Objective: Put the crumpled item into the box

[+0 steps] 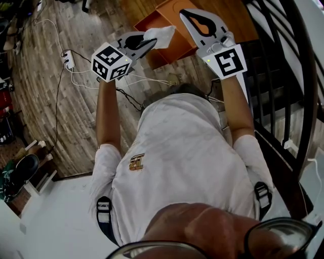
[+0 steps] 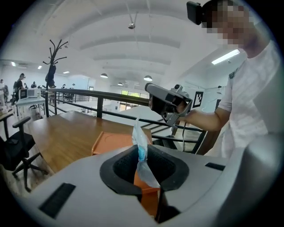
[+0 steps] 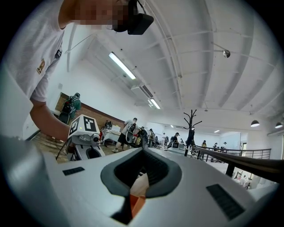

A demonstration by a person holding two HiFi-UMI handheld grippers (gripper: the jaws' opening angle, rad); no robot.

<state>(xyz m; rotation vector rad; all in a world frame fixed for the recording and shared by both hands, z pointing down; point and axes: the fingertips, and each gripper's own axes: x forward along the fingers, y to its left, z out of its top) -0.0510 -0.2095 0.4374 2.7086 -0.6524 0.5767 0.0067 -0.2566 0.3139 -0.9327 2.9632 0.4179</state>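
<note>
My left gripper [image 1: 151,41] is shut on a white crumpled item [image 1: 163,35] and holds it above the near edge of the orange box [image 1: 178,43]. In the left gripper view the item [image 2: 140,137] stands up between the jaws, white with a blue patch, and the box [image 2: 111,142] lies beyond on the wooden table [image 2: 57,133]. My right gripper [image 1: 186,14] hovers over the box to the right, jaws shut with nothing between them. In the right gripper view its jaw tips [image 3: 143,150] meet, and a bit of the orange box [image 3: 135,206] shows below them.
A dark metal railing [image 1: 283,76] runs along the right. Cables and a power strip [image 1: 68,60] lie on the wooden floor at the left, and shoes sit on a rack [image 1: 20,172]. An office chair [image 2: 17,146] stands by the table.
</note>
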